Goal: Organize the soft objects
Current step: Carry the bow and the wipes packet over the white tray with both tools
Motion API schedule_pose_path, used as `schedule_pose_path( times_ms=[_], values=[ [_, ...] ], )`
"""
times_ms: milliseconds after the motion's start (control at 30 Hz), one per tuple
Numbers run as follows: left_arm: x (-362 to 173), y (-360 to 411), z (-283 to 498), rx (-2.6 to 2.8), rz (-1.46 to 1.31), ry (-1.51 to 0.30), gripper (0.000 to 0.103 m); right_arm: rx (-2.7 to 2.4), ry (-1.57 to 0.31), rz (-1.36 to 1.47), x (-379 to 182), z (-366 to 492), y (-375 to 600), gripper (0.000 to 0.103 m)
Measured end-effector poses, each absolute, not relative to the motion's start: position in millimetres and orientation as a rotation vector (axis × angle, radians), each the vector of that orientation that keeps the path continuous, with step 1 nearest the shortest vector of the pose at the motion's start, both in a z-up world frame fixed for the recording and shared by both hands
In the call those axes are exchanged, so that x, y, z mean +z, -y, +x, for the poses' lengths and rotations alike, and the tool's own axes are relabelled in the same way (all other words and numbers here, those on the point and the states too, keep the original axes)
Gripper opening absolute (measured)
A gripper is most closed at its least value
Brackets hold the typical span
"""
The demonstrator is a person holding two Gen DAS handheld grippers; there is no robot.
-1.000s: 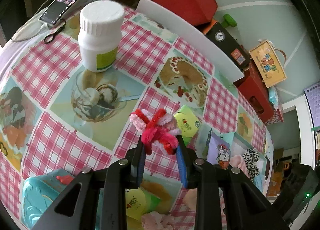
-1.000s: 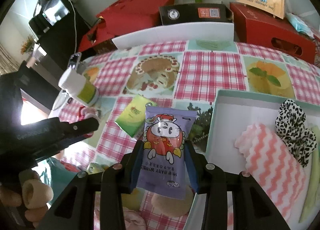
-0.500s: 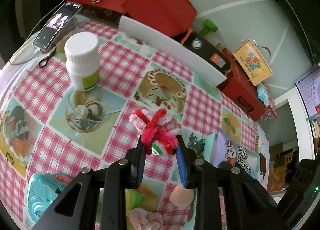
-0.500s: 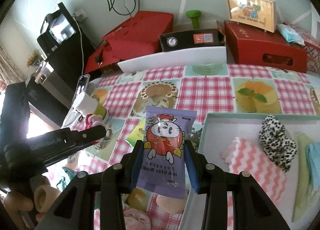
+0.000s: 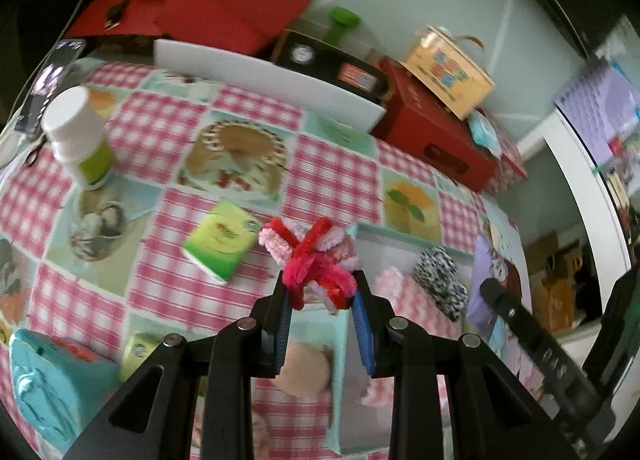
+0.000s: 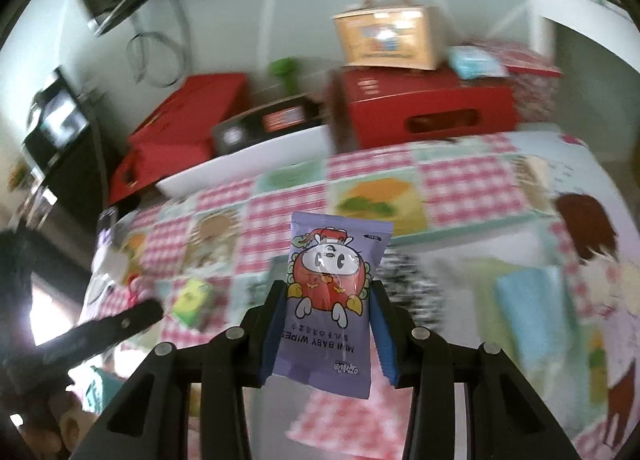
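Observation:
My left gripper is shut on a red and pink pipe-cleaner bow, held in the air over the near left edge of the teal box. Inside the box lie a leopard scrunchie and a pink wavy cloth. My right gripper is shut on a purple baby wipes pack, held above the same teal box, where a blue cloth and the scrunchie show blurred. The right gripper's body enters the left wrist view at the right.
On the checked tablecloth lie a green tissue pack, a white bottle, a teal box and a beige puff. Red boxes and a white board stand behind the table.
Both grippers have risen and swung right toward the teal box, each still holding its object. The bottle has shifted far left in the left wrist view, and the box interior now fills the right wrist view.

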State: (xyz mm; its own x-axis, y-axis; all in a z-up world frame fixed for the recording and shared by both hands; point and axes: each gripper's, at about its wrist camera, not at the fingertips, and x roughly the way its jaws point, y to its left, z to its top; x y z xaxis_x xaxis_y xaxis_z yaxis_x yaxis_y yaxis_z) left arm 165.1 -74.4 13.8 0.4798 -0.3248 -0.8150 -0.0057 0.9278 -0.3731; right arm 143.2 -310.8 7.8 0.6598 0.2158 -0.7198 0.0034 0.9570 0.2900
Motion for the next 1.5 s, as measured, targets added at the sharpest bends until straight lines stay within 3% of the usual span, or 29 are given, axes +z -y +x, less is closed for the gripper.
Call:
schedule_pose_path(
  times_ms=[600,1500],
  values=[
    [-20.5,165.1,159.0,-0.334,-0.156,-1.145,0.030,-0.136,-0.831,0.350,1.3,119.8,408.8,0.043],
    [-68.9,185.6,171.5,-0.317,-0.099,-1.205,0.031,-0.073,-1.036,0.288,-72.2,156.5,370.2,0.044]
  ],
)
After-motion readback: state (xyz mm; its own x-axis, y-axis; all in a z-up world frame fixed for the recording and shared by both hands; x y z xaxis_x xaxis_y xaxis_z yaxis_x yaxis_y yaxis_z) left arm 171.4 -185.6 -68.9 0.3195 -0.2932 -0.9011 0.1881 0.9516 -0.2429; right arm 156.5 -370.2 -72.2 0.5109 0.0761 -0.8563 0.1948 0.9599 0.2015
